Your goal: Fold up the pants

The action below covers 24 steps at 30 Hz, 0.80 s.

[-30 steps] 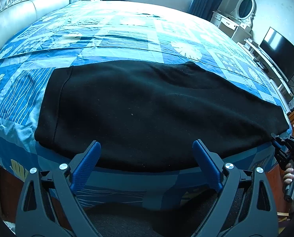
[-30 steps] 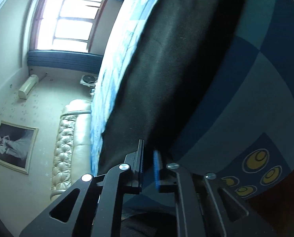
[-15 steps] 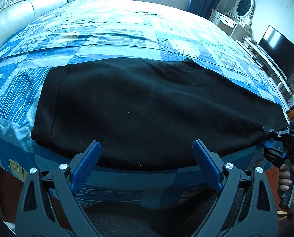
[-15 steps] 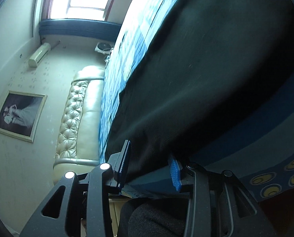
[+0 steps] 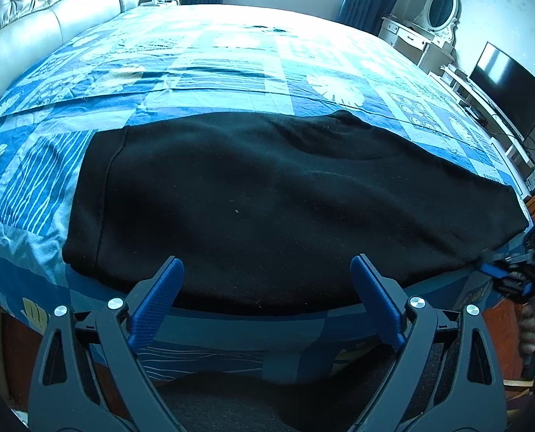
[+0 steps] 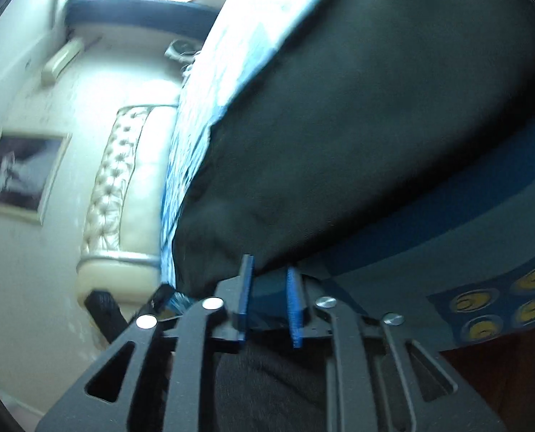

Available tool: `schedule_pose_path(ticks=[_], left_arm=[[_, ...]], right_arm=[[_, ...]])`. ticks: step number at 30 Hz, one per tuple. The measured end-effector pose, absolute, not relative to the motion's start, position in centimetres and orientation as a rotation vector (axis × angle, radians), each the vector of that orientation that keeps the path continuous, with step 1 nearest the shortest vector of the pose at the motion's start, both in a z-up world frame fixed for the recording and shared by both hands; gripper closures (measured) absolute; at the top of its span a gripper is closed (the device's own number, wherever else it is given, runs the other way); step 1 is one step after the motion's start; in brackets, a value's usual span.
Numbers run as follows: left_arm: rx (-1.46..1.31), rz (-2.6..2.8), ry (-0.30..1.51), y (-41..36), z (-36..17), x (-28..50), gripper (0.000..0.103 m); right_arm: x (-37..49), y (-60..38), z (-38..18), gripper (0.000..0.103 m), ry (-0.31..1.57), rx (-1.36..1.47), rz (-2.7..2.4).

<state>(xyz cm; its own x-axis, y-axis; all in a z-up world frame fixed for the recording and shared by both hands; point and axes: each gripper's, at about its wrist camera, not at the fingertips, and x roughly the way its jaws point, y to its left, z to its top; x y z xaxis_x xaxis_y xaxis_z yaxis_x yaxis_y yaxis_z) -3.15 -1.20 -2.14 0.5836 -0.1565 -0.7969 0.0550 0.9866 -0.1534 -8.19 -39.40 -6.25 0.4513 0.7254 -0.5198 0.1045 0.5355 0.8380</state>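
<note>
Pants (image 5: pixel 285 208): black, spread flat along the near edge of the bed (image 5: pixel 231 72), waistband end to my left.
Left wrist view: my left gripper (image 5: pixel 267 298) hangs short of the near hem, jaws released and wide, holding nothing.
Right wrist view: my right gripper (image 6: pixel 269 295) sits at the pants' end corner, jaws parted only narrowly; blur hides whether cloth is between them.
Risk: clenching there could catch the quilt (image 6: pixel 411 259) with the hem, or one layer only, skewing the fold.

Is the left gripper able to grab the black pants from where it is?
Probably yes: the left gripper has wide-open jaws facing the black pants' near edge, with nothing between them.
</note>
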Motion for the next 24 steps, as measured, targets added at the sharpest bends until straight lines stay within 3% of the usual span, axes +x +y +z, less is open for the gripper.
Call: schedule_pose_path(ticks=[2,6,11,16,24], left_arm=[[-0.116,-0.125,0.938,-1.1,-2.1,-3.1,0.009],[-0.121,-0.133,0.936,-0.8,-2.0,-2.9,0.009],[-0.109,-0.141,0.921,-0.5,-2.0,-3.0,0.009],[-0.104,-0.131,0.896,0.1,-1.9,-2.9,0.009],[-0.194,-0.065,0.932,2.2,-2.6,-1.7,0.009]], right_arm=[[-8.4,-41.8,-4.1,0.069,0.989,0.917,0.476],[-9.1,-51.3,-0.5,0.044,0.863,0.858,0.373],[-10.0,-66.0,1.1,0.044,0.802,0.808,0.072],[-10.2,-76.7,-1.9,0.044,0.868,0.875,-0.139],[-8.8,-80.7,-8.1,0.042,0.911,1.001,-0.126]])
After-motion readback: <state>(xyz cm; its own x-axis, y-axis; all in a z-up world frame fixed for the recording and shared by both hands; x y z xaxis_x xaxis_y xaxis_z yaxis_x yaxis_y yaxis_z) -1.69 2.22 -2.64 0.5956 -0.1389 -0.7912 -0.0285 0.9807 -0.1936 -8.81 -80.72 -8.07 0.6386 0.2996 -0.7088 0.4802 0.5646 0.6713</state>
